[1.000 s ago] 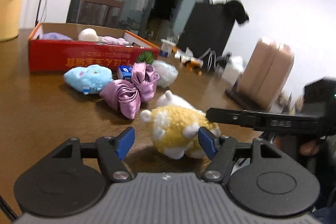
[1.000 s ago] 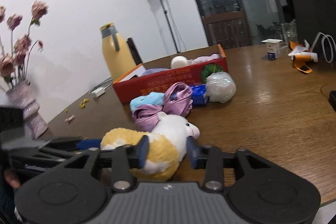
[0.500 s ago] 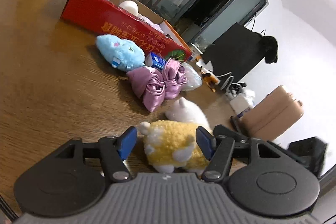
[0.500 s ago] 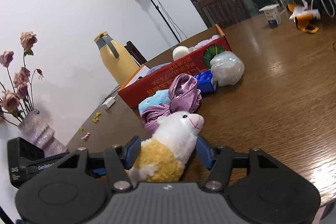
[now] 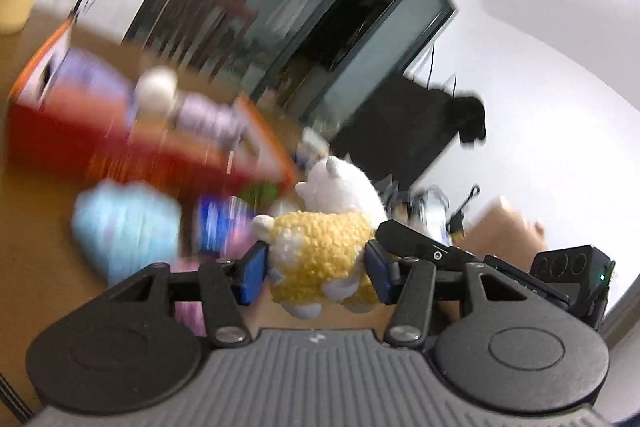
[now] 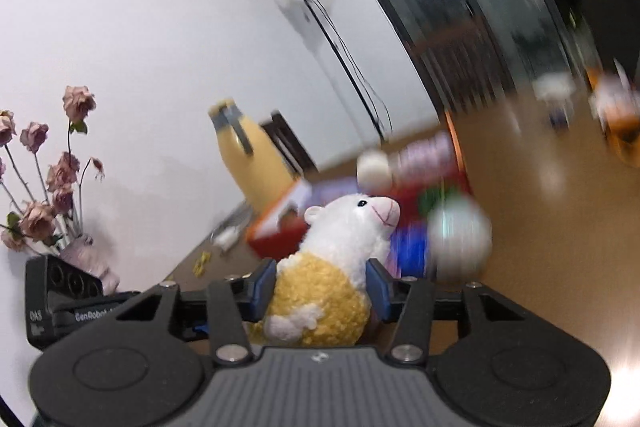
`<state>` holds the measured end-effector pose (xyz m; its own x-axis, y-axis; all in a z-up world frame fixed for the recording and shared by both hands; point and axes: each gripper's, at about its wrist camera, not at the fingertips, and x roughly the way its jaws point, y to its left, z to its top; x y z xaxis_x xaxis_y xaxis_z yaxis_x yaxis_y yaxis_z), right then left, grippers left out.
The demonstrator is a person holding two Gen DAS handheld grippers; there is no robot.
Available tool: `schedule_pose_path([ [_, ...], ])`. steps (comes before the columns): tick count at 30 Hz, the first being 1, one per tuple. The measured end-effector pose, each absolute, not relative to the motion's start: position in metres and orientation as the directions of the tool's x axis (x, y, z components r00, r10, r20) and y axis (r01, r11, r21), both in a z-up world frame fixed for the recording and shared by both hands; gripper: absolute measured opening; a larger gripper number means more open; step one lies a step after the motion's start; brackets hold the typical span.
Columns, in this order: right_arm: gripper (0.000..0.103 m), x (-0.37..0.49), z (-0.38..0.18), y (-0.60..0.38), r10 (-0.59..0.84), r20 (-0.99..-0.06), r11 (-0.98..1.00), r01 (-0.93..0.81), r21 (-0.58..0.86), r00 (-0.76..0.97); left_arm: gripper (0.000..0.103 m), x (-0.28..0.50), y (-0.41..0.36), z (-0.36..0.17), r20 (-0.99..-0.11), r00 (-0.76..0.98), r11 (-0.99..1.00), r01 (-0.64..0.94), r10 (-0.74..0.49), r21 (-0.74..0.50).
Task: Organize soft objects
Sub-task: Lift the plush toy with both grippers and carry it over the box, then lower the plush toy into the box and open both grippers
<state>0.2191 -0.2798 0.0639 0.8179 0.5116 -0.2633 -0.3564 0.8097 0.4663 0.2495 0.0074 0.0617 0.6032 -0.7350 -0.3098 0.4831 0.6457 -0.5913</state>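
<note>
We hold the toy sheep [image 5: 320, 247] up off the bench [image 6: 540, 227] with both claws. Our left claw [image 5: 316, 269] has just squeezed in on its yellow body. Our right claw [image 6: 322, 291] has just squeezed in on its chest, head poking up. Both claws point slightly downward. The red box [image 5: 120, 147] sits blurry behind.
</note>
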Motion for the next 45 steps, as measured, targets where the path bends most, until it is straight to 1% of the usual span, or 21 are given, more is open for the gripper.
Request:
schedule_pose_path([
  [3, 0.046, 0.281, 0.085, -0.285, 0.484, -0.21, 0.824, -0.362, 0.437, 0.849, 0.053, 0.317, -0.006, 0.08, -0.291, 0.625, 0.65, 0.481, -0.725, -0.588],
  [5, 0.046, 0.325, 0.087, -0.285, 0.465, -0.212, 0.838, -0.35, 0.418, 0.86, 0.053, 0.357, -0.011, 0.077, -0.319, 0.624, 0.657, 0.436, -0.713, -0.615],
  [9, 0.046, 0.398, 0.068, -0.286, 0.459, -0.319, 0.848, -0.301, 0.436, 0.829, 0.053, 0.416, -0.021, 0.055, -0.4, 0.62, 0.694, 0.351, -0.675, -0.628],
  [12, 0.045, 0.428, 0.051, -0.284, 0.425, -0.419, 0.878, -0.253, 0.407, 0.802, 0.053, 0.439, -0.028, 0.031, -0.471, 0.58, 0.714, 0.307, -0.665, -0.629],
  [14, 0.044, 0.438, 0.042, -0.277, 0.386, -0.498, 0.909, -0.226, 0.351, 0.777, 0.052, 0.442, -0.036, 0.019, -0.518, 0.554, 0.739, 0.312, -0.652, -0.597],
  [15, 0.042, 0.438, 0.038, -0.272, 0.361, -0.53, 0.925, -0.221, 0.31, 0.767, 0.052, 0.439, -0.04, 0.019, -0.536, 0.559, 0.763, 0.332, -0.633, -0.555],
  [16, 0.042, 0.434, 0.037, -0.266, 0.339, -0.528, 0.937, -0.229, 0.264, 0.778, 0.051, 0.435, -0.044, 0.022, -0.542, 0.566, 0.778, 0.356, -0.621, -0.518],
  [17, 0.043, 0.43, 0.036, -0.259, 0.317, -0.524, 0.947, -0.237, 0.216, 0.79, 0.052, 0.432, -0.048, 0.023, -0.537, 0.559, 0.77, 0.371, -0.632, -0.519],
  [18, 0.04, 0.428, 0.036, -0.255, 0.28, -0.527, 0.96, -0.221, 0.172, 0.803, 0.052, 0.432, -0.048, 0.023, -0.532, 0.545, 0.756, 0.375, -0.648, -0.537],
  [20, 0.042, 0.428, 0.04, -0.254, 0.252, -0.512, 0.968, -0.202, 0.152, 0.822, 0.053, 0.432, -0.046, 0.023, -0.527, 0.531, 0.742, 0.372, -0.663, -0.558],
  [23, 0.042, 0.421, 0.054, -0.256, 0.25, -0.482, 0.967, -0.198, 0.158, 0.84, 0.053, 0.423, -0.041, 0.034, -0.533, 0.561, 0.768, 0.368, -0.633, -0.525],
  [25, 0.045, 0.411, 0.065, -0.255, 0.245, -0.454, 0.969, -0.205, 0.137, 0.857, 0.056, 0.412, -0.033, 0.048, -0.501, 0.598, 0.774, 0.39, -0.625, -0.499],
  [27, 0.049, 0.402, 0.078, -0.263, 0.249, -0.431, 0.968, -0.216, 0.125, 0.868, 0.058, 0.396, -0.022, 0.067, -0.48, 0.655, 0.805, 0.387, -0.583, -0.45],
  [30, 0.05, 0.383, 0.097, -0.263, 0.263, -0.407, 0.965, -0.238, 0.111, 0.875, 0.058, 0.371, -0.008, 0.091, -0.465, 0.73, 0.861, 0.361, -0.501, -0.359],
  [32, 0.052, 0.368, 0.105, -0.258, 0.273, -0.396, 0.962, -0.257, 0.094, 0.877, 0.059, 0.349, 0.002, 0.104, -0.451, 0.779, 0.896, 0.331, -0.436, -0.295],
  [35, 0.059, 0.339, 0.114, -0.25, 0.298, -0.352, 0.953, -0.296, 0.063, 0.887, 0.068, 0.306, 0.013, 0.116, -0.398, 0.862, 0.948, 0.27, -0.315, -0.167],
  [37, 0.072, 0.316, 0.115, -0.245, 0.316, -0.302, 0.947, -0.319, 0.041, 0.9, 0.078, 0.278, 0.021, 0.12, -0.342, 0.908, 0.97, 0.225, -0.242, -0.089],
  [39, 0.08, 0.294, 0.114, -0.239, 0.325, -0.249, 0.943, -0.333, 0.013, 0.912, 0.086, 0.252, 0.027, 0.122, -0.288, 0.941, 0.984, 0.176, -0.18, -0.039],
  [40, 0.083, 0.284, 0.114, -0.235, 0.331, -0.228, 0.941, -0.34, 0.0, 0.916, 0.086, 0.241, 0.03, 0.124, -0.272, 0.949, 0.987, 0.158, -0.159, -0.028],
  [42, 0.084, 0.272, 0.116, -0.229, 0.338, -0.211, 0.937, -0.348, -0.012, 0.917, 0.087, 0.223, 0.037, 0.129, -0.25, 0.958, 0.99, 0.136, -0.138, -0.025],
  [45, 0.084, 0.259, 0.121, -0.222, 0.335, -0.192, 0.94, -0.342, -0.004, 0.923, 0.091, 0.202, 0.043, 0.136, -0.208, 0.971, 0.993, 0.112, -0.115, -0.022],
])
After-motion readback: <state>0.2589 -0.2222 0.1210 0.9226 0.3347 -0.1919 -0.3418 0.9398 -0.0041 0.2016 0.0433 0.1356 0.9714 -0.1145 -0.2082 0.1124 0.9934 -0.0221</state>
